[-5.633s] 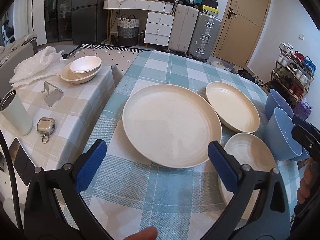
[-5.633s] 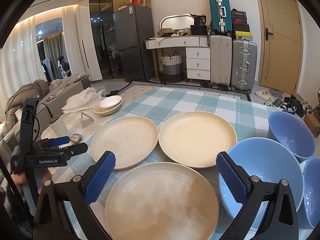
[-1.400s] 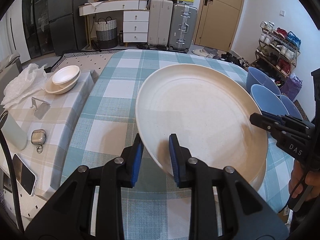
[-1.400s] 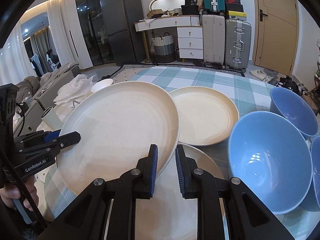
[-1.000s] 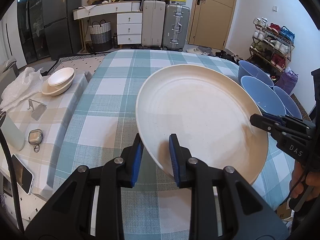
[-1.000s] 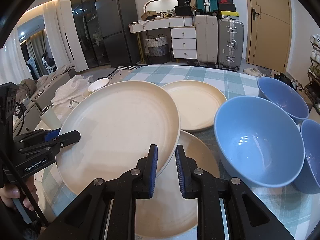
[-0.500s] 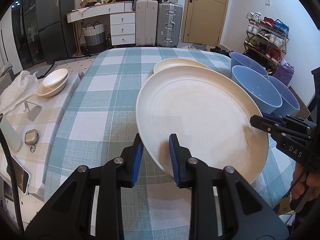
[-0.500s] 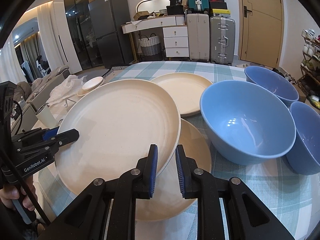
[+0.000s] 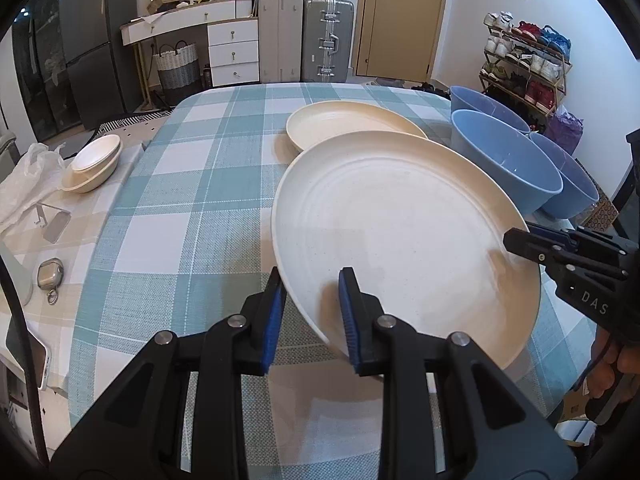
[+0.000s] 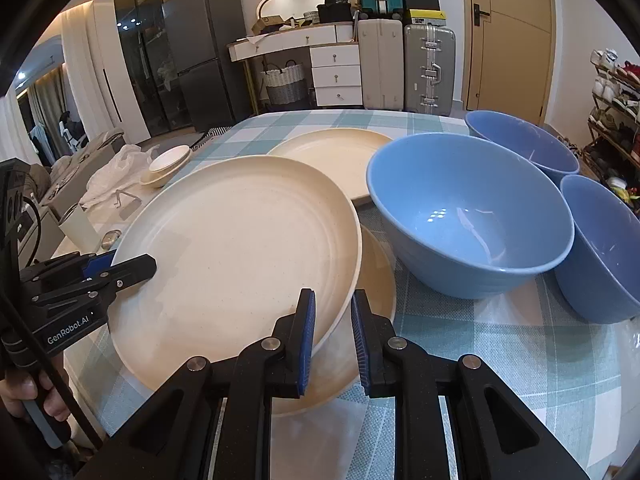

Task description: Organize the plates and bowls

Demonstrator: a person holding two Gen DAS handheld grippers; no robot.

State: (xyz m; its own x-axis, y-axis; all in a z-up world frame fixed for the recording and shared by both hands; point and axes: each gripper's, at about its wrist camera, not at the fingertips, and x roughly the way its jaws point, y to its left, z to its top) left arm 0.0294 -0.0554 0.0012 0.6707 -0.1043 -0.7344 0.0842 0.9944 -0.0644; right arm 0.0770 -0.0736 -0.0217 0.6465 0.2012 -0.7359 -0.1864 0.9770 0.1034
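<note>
Both grippers hold one large cream plate [image 9: 400, 224] [image 10: 240, 252] by opposite rims, just above the checked table. My left gripper [image 9: 312, 312] is shut on its near-left rim. My right gripper [image 10: 332, 328] is shut on the right rim, and shows at the right of the left wrist view [image 9: 520, 242]. Under the held plate lies a second cream plate [image 10: 376, 292], mostly hidden. A third cream plate [image 9: 352, 124] [image 10: 332, 156] rests farther back. Three blue bowls [image 10: 472, 216] [image 10: 524, 144] [image 10: 604, 248] stand to the right.
A lower side table [image 9: 60, 216] at the left carries stacked small white bowls [image 9: 94, 162], a plastic bag, a cup, an earbud case and a phone. A hand [image 10: 24, 392] grips the left tool. Suitcases, drawers and a shoe rack stand beyond the table.
The held plate has moved right and down, over the near plate and close to the blue bowls. Both grippers stay shut on its rims.
</note>
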